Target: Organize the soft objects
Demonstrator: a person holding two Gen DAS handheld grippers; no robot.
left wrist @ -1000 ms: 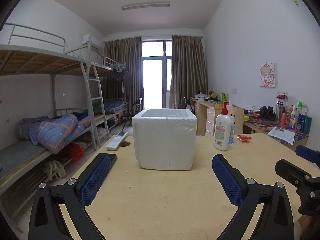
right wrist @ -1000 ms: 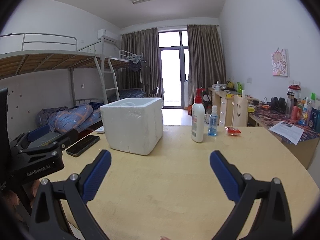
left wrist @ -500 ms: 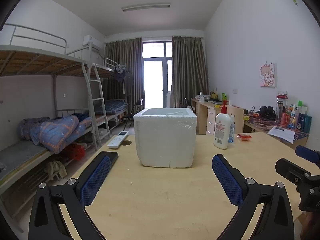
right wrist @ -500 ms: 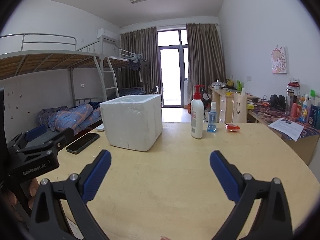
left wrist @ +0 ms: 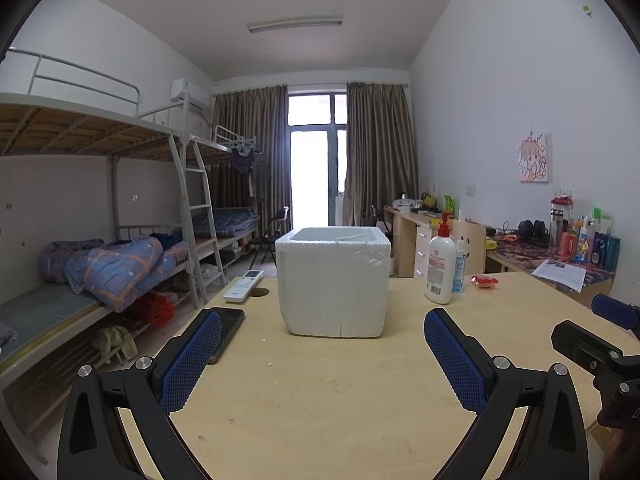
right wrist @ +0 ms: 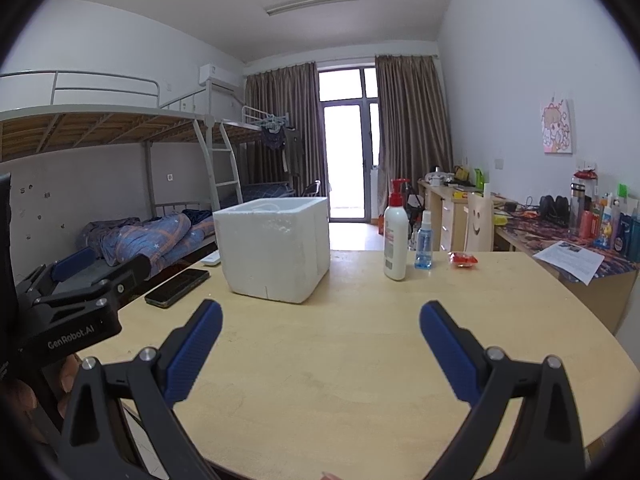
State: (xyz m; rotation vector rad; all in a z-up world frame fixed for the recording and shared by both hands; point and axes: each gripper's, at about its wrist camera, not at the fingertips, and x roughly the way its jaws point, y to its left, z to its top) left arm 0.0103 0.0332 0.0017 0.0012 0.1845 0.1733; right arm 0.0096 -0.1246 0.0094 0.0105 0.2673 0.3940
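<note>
Foam box (left wrist: pixel 334 284) sits on the wooden table (left wrist: pixel 340 400), open top up, with a phone (left wrist: pixel 226 330) to its left and a lotion bottle (left wrist: pixel 439 268) to its right. Left gripper (left wrist: pixel 322 354) and right gripper (right wrist: pixel 320 342) both hover spread wide, holding nothing.

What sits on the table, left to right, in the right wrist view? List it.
black phone → white foam box → lotion pump bottle → small blue spray bottle → red packet
</note>
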